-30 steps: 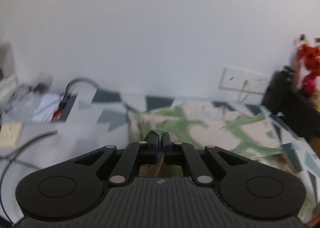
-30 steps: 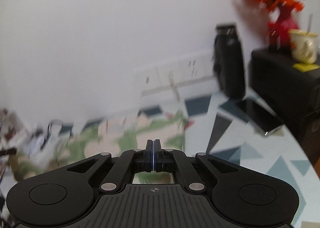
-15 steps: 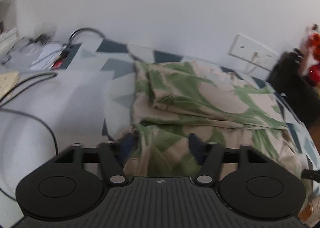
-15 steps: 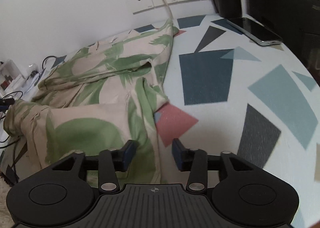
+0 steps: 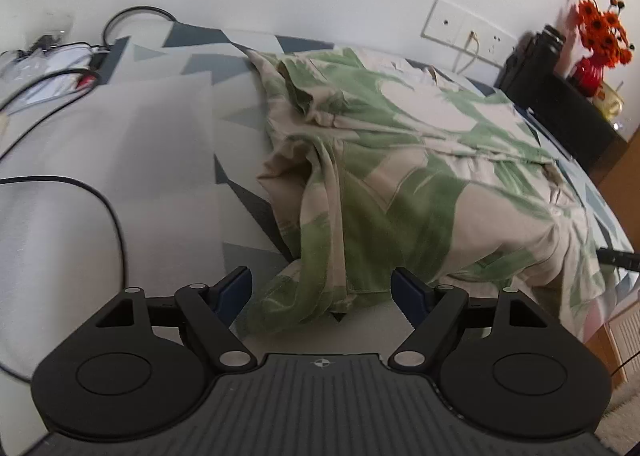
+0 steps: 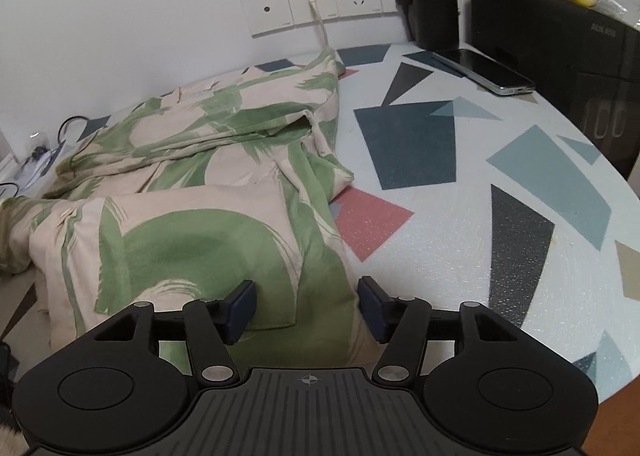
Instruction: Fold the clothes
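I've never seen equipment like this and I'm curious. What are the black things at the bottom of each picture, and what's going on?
Each is a hand-held claw carried by a person, with a camera looking along its two fingers. One picture comes from the left claw, the other from the right claw. Both are open and hold nothing. Ahead lies a green-and-beige patterned garment, crumpled on a table with a geometric-print cover, waiting to be folded. A phone lies near the wall.

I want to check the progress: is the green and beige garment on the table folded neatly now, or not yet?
Not yet. The garment lies rumpled on the table, with loose uneven layers and one end hanging over the near edge. Both tools are open, holding nothing.
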### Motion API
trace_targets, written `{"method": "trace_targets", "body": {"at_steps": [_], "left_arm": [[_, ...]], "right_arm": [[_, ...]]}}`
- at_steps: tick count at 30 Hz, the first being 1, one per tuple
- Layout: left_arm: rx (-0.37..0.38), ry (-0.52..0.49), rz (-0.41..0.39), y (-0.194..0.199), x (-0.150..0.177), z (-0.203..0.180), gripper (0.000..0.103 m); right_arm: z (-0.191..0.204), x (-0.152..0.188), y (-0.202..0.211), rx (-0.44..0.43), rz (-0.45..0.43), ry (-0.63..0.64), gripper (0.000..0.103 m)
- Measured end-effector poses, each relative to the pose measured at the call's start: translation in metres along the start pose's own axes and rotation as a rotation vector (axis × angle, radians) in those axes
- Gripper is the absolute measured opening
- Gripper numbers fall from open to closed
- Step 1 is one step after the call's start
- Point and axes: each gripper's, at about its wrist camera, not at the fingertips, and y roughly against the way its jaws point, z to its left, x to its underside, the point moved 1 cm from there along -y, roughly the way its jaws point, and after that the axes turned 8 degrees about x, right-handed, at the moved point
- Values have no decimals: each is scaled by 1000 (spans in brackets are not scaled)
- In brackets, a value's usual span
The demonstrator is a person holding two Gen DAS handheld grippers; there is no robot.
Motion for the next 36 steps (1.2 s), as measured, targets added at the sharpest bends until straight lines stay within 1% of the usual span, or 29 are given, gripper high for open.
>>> {"method": "trace_targets", "body": {"at_steps": [1,2,3,5,6,8,9,12,13,14,16,17,18,22,23,24,25,26,29,31,33,36], "left_arm": [[9,-13,7,-4,0,-1,41],[16,-30,16,-5,0,-5,23],[21,-52,27,-3,1,-10,12],[30,-95,47,0,4,-20,11],[48,-96,50,5,7,-24,10],[105,-66,43,23,14,-29,9],[119,-50,41,29,18,-29,9],[127,-2,35,41,30,-24,9],[129,14,34,45,34,-22,9],[131,30,32,49,38,-20,9],[136,62,28,57,46,-16,9],[138,72,28,58,48,-15,9],[138,74,29,56,49,-15,9],[148,61,36,49,50,-20,9],[156,60,30,49,50,-22,9],[167,62,21,50,50,-24,9],[177,63,12,52,49,-26,9],[190,77,-2,54,48,-27,9],[231,158,-100,69,41,-25,8],[250,175,-171,82,35,-27,8],[278,170,-244,99,25,-31,8],[317,119,-313,123,15,-41,8]], "right_arm": [[4,0,-1,0,4,3,34],[7,-1,-1,-9,18,8,11],[11,-1,-2,-17,38,8,7],[15,0,3,-36,45,-7,7],[15,2,10,-48,32,-28,7],[15,5,24,-72,6,-72,6],[14,6,31,-83,-6,-93,6],[11,13,43,-76,-6,-115,7],[9,16,42,-64,6,-110,7],[8,19,40,-51,17,-105,9],[5,24,34,-16,34,-102,20],[5,25,32,-7,33,-99,30],[5,26,30,3,32,-97,33],[10,28,25,27,14,-64,33],[12,27,25,35,18,-54,30],[14,26,25,33,31,-46,11],[14,25,24,11,56,-47,5],[14,25,25,-6,69,-64,5],[12,17,46,-39,-3,-121,5],[11,11,61,-60,-52,-160,4],[6,0,86,-79,-141,-210,4],[1,-16,128,-113,-276,-252,4]]}}
